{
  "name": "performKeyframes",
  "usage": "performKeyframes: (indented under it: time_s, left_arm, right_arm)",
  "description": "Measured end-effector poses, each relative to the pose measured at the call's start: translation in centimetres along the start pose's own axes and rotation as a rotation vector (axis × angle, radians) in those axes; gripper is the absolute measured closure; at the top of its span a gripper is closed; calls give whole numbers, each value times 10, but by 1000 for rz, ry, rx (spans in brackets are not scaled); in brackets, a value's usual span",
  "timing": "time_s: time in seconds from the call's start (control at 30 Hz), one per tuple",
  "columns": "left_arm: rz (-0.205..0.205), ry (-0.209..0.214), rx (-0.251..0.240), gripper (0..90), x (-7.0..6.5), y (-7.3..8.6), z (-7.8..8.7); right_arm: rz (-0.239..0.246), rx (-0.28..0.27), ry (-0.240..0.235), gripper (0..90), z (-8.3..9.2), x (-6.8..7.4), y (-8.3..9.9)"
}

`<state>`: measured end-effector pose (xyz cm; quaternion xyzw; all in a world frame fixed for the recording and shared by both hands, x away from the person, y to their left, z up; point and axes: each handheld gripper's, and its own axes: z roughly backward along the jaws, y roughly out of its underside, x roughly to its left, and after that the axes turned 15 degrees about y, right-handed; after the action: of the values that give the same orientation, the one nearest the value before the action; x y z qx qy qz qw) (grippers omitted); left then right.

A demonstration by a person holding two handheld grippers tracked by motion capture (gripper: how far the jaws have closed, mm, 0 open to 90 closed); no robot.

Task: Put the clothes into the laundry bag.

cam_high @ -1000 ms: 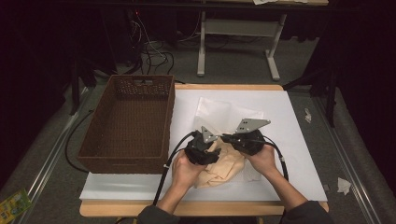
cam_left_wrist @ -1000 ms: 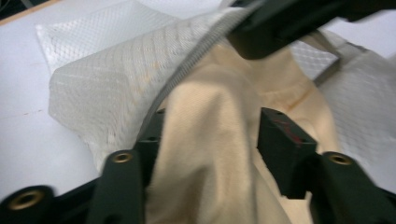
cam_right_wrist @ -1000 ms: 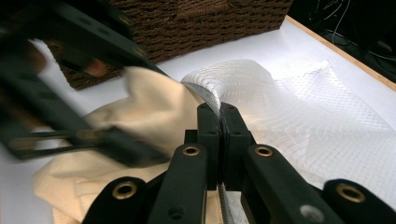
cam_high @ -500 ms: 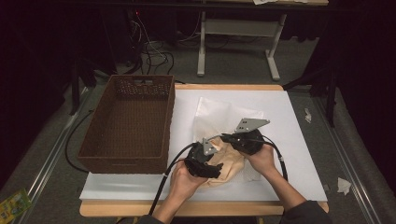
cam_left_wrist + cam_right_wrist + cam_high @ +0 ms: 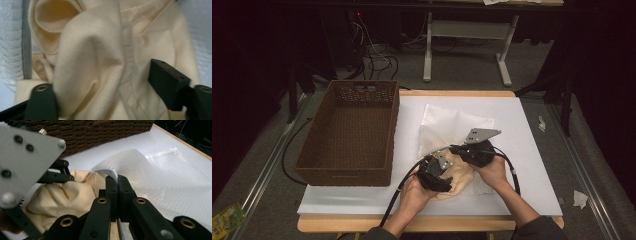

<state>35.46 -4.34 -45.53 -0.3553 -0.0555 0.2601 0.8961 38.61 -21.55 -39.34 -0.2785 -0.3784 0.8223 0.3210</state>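
Observation:
A cream garment (image 5: 460, 172) lies bunched at the mouth of a white mesh bag (image 5: 452, 122) on the white board. My right gripper (image 5: 453, 148) is shut on the bag's grey-trimmed edge (image 5: 110, 173) and holds it lifted over the cloth (image 5: 65, 195). My left gripper (image 5: 437, 174) is tipped down into the garment. Its jaws have just been closing with a raised fold of cream cloth (image 5: 95, 50) between them. One finger (image 5: 41, 100) touches the fold. The other pad (image 5: 166, 78) stands off to its side. The left gripper's grey plate (image 5: 27, 157) looms at the left of the right gripper view.
A brown wicker basket (image 5: 388, 135) stands on the left of the board, close behind the cloth (image 5: 87, 132). The white board (image 5: 527, 165) reaches to the right. Cables trail from both grippers toward the near table edge (image 5: 427, 224).
My left gripper has sunk toward the near edge and into the cream garment. The right gripper has stayed where it was, still pinching the bag's edge.

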Motion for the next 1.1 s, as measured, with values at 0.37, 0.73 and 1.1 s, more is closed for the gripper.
performKeyframes:
  time_s: [0.37,0.73,1.1]
  left_arm:
    - [-14,-8,-12,708,2,-2,8]
    - [28,60,-179,720,4,-14,38]
    - [119,-20,-155,713,22,-25,16]
  right_arm:
    - [-12,-19,-7,895,3,-1,0]
    - [-8,-55,-13,895,11,2,-4]
    - [14,-56,-46,897,15,7,-5]
